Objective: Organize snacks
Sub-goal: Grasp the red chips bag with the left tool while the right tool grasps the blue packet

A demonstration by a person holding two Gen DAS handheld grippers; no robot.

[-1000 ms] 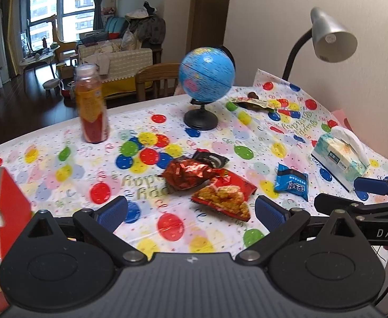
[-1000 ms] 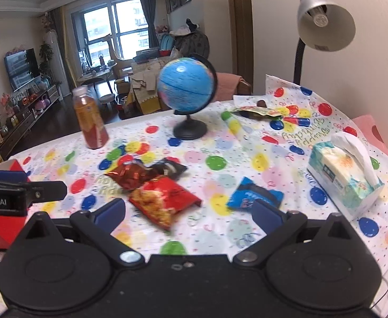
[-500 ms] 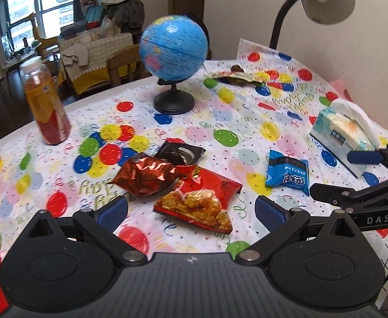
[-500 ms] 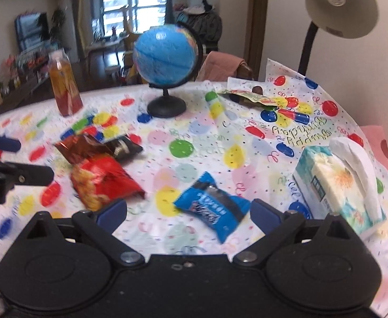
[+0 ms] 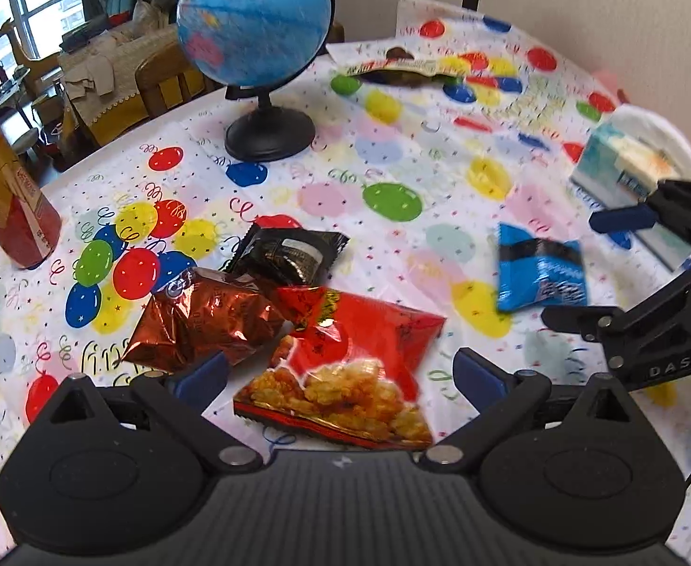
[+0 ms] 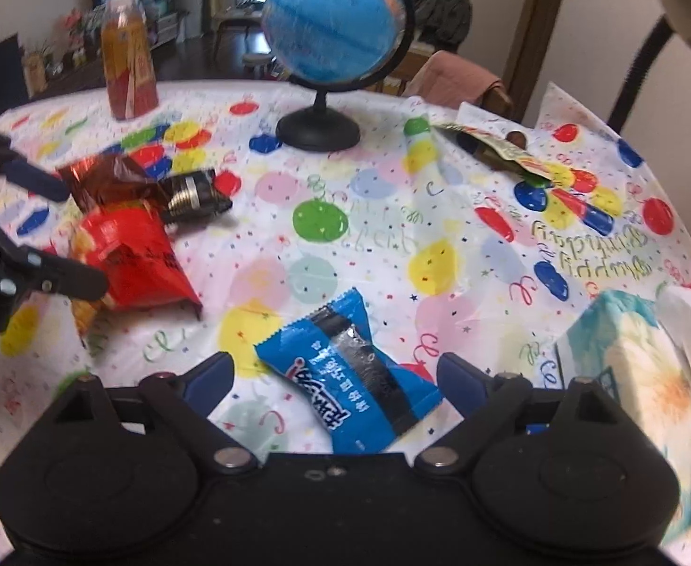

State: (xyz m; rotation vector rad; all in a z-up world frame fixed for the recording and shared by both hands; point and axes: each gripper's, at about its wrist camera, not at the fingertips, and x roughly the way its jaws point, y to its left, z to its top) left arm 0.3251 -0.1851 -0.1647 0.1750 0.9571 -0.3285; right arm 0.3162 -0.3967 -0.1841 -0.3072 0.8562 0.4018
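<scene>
You straddled the blue packet (image 6: 350, 372), near the globe (image 6: 333, 28), with closing right jaws, left jaws wide over the red bag (image 5: 345, 368), readying grabs.

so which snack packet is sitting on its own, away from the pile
The blue packet. It lies alone between the right gripper's closing jaws, while the red chip bag, copper foil bag and black packet overlap in a cluster.

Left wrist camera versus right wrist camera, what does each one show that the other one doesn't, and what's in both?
Only the left wrist view shows the red snack bag's picture of fried pieces and the right gripper, closing with nothing between its jaws. Only the right wrist view shows the lamp head and the left gripper. Both show the blue packet, black packet, dark red foil bag, globe, bottle and tissue box.
</scene>
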